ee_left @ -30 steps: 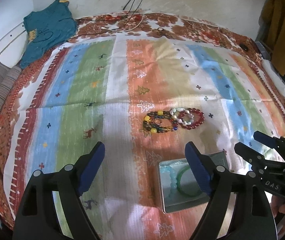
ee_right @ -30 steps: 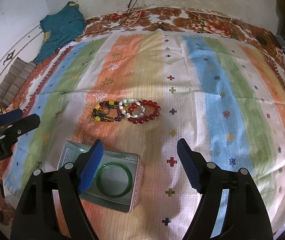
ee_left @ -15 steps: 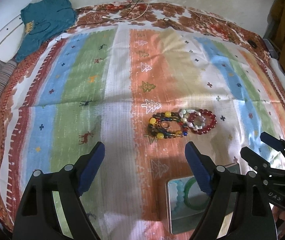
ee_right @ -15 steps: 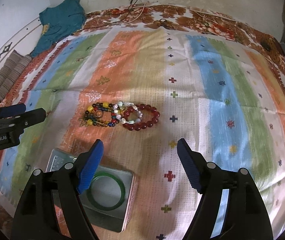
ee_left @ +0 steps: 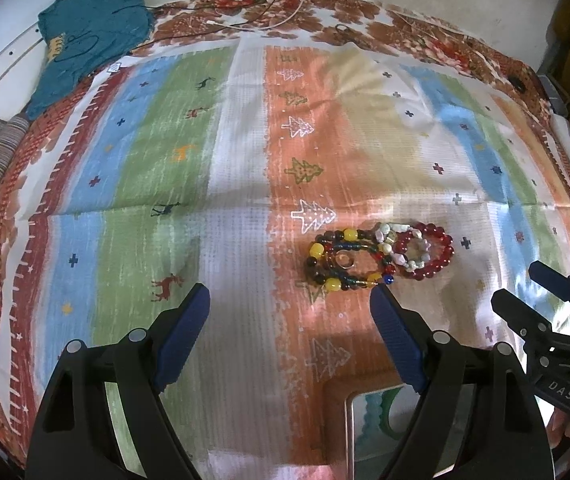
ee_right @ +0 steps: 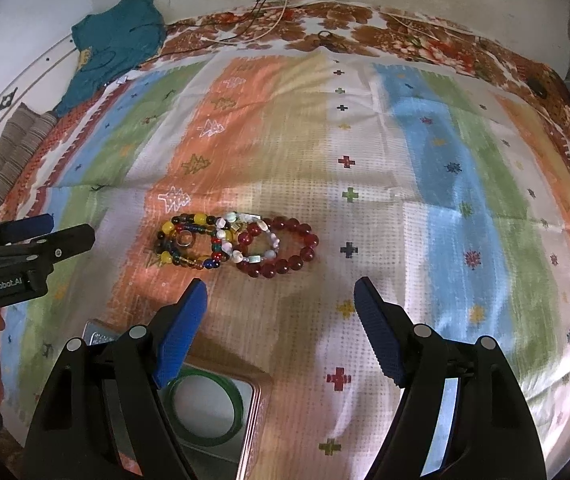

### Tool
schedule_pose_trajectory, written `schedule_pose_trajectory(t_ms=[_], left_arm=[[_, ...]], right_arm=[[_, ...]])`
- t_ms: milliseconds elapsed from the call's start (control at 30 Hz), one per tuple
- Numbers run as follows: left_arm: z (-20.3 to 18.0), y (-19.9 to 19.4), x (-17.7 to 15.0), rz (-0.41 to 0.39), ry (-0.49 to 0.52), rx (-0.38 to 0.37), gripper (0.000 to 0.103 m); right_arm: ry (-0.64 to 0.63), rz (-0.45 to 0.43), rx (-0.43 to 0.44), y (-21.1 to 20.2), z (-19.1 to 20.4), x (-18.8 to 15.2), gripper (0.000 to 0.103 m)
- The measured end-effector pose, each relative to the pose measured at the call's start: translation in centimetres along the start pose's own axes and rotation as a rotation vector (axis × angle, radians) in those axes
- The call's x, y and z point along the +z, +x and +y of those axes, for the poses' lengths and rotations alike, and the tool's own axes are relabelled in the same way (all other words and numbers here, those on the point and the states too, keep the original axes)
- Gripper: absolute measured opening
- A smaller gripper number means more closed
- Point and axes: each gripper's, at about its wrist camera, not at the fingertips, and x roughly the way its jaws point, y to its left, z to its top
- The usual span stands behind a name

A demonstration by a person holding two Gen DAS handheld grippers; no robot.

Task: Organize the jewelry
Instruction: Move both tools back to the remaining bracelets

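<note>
Bracelets [ee_right: 237,242] are lying on striped cloth [ee_right: 405,160] | both hand-held grippers [ee_left: 289,300] [ee_right: 281,296] are standing wide, empty | green bangle [ee_right: 205,412] is sitting probably inside tin [ee_right: 253,420]

A teal garment [ee_left: 89,36] lies at the striped cloth's [ee_left: 145,160] far corner, beside cables [ee_left: 269,16].

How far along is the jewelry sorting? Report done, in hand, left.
Done: a green bangle lies in the tin. In hand: nothing; the left gripper and right gripper are both open and empty above the cloth. Left: the multicolour bracelet, pale bracelet and red bracelet lie overlapping on the cloth.
</note>
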Motion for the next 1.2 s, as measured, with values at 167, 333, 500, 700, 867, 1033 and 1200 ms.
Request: schedule_pose_trajectory(t_ms=[167,333,500,700,867,1033,1200], left_arm=[[0.1,1.0,0.4,0.013,-0.001,0.004,0.081],[0.3,2.1,0.8,0.027,0.002,0.007,0.081],[0.4,2.9,1.2,0.037,-0.003,0.001,0.081],[0.0,3.9,1.7,0.047,0.020,0.000,0.081],[0.0,4.7,2.0,0.055,0.024,0.005,0.081],[0.3,5.8,2.5,0.069,0.020,0.012,0.081],[0.4,6.6,2.6,0.093,0.019,-0.009,0.081]], right_arm=[[-0.004,0.012,-0.005,0.9,0.0,0.5,0.076],[-0.006,0.029,-0.003,2.0,-0.2,1.0,0.076],[-0.020,0.045,-0.002,3.1,-0.2,1.5,0.076],[-0.040,0.070,0.012,4.7,0.3,2.4,0.076],[-0.045,0.094,0.020,6.1,0.7,2.6,0.076],[-0.037,0.118,0.029,7.4,0.4,3.0,0.076],[-0.039,0.150,0.060,8.6,0.4,3.5,0.076]])
